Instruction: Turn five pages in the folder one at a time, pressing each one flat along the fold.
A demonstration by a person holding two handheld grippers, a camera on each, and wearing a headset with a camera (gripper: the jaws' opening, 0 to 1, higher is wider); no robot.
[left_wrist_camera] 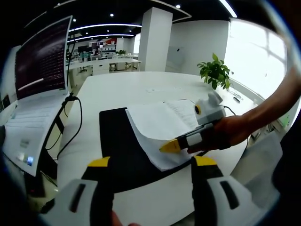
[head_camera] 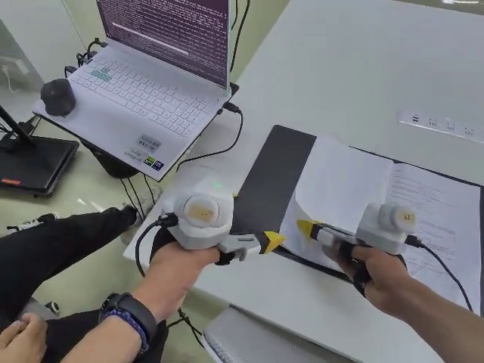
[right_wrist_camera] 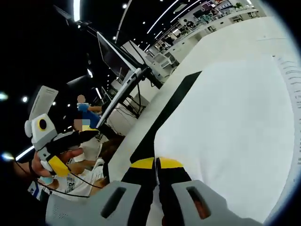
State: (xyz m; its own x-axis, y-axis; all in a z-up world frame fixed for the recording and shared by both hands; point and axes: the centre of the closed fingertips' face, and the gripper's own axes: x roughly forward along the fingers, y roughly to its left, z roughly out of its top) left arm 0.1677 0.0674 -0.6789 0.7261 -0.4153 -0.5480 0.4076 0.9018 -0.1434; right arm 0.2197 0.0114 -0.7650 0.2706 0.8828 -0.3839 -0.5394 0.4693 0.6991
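Right gripper (head_camera: 306, 227) pinching a page (head_camera: 340, 185) in the folder (head_camera: 268, 178)
Jaws are clamping the page's near edge; left gripper (head_camera: 272, 241) is hovering just left, jaws spread

Free table (head_camera: 348, 60) beyond folder (head_camera: 272, 174); laptop (head_camera: 144, 91), cable (head_camera: 219, 147) at left.
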